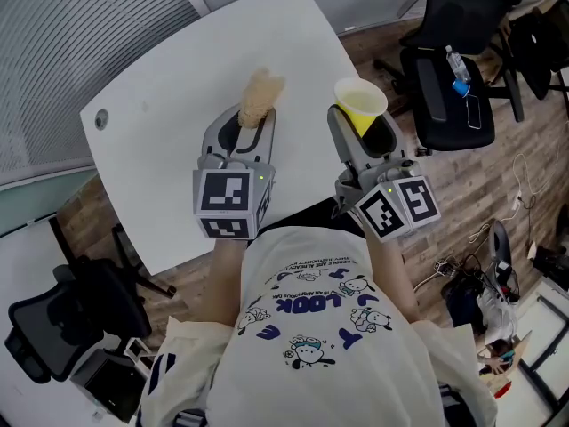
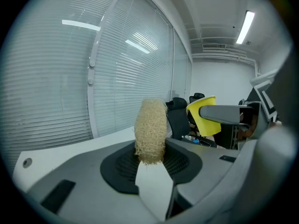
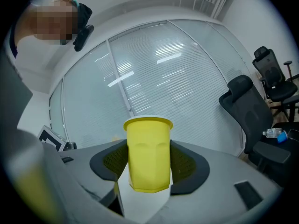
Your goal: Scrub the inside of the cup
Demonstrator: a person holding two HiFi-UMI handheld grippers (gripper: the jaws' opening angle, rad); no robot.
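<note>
My right tool [image 1: 360,118] is closed on the yellow cup [image 1: 361,103], its pads across the faceted lower body [image 3: 148,155] with the rim standing free above, held in the air by the right edge of the white surface [image 1: 160,96]. My left tool [image 1: 252,121] stands narrow, pinching a loofah scrubber [image 1: 260,96] by its lower end, so most of the fibrous length [image 2: 151,129] pokes out past the pads. The two are near each other but apart. The cup looks like light, thin plastic, so I expect it to flex or slip under hard squeezing; the low grip seems sound. The loofah should be soft and springy, bending inside
</note>
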